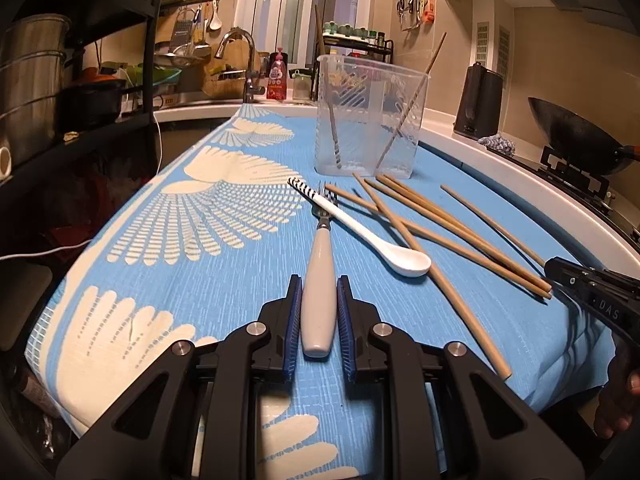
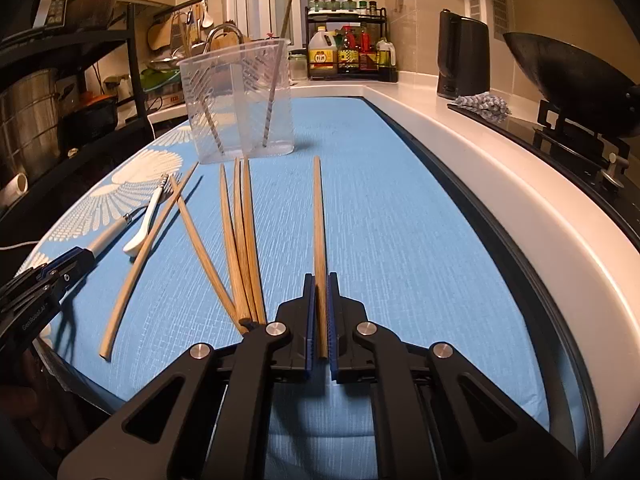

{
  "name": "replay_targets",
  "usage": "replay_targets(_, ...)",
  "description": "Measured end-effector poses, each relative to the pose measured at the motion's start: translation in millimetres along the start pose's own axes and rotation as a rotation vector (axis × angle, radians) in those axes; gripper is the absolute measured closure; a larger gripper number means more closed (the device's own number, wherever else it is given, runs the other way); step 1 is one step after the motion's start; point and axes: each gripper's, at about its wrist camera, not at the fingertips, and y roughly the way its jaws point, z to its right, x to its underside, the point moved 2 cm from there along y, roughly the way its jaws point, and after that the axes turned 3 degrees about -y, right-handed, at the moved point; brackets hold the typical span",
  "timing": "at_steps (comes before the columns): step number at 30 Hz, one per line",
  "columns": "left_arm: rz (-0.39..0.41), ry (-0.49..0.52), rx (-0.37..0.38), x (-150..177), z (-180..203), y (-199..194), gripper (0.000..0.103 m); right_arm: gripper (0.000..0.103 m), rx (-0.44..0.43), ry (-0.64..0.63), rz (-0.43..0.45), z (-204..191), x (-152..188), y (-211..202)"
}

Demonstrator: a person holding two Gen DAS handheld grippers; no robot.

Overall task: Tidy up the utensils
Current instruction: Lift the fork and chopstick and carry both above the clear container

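Note:
My left gripper [image 1: 319,284] is shut on the white handle of a fork [image 1: 320,280] that lies on the blue cloth [image 1: 240,280]. A white ceramic spoon [image 1: 376,236] lies across the fork's neck. My right gripper [image 2: 320,280] is shut on a single wooden chopstick [image 2: 319,240], apart from the others. Several more chopsticks [image 2: 240,240] lie loose to its left, also in the left wrist view [image 1: 440,220]. A clear plastic holder [image 1: 372,116] stands further back with two chopsticks in it; it also shows in the right wrist view [image 2: 240,104].
The white counter edge [image 2: 480,184] runs along the right. A wok [image 2: 568,80] on the stove, a black kettle [image 2: 462,56] and a bottle rack [image 2: 352,52] stand beyond it. A black shelf with pots [image 1: 36,80] is at the left, a sink tap [image 1: 244,64] behind.

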Motion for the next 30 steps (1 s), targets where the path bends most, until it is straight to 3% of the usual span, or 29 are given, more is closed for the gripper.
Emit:
replay_targets(20, 0.128, 0.0, -0.016, -30.7, -3.6, -52.3, 0.085, 0.097, -0.013, -0.018, 0.126, 1.1, -26.7, -63.4)
replay_targets(30, 0.146, 0.002, -0.004, -62.4, -9.5, -62.5, 0.085, 0.097, -0.036, 0.008, 0.191, 10.2, -65.0, -88.3)
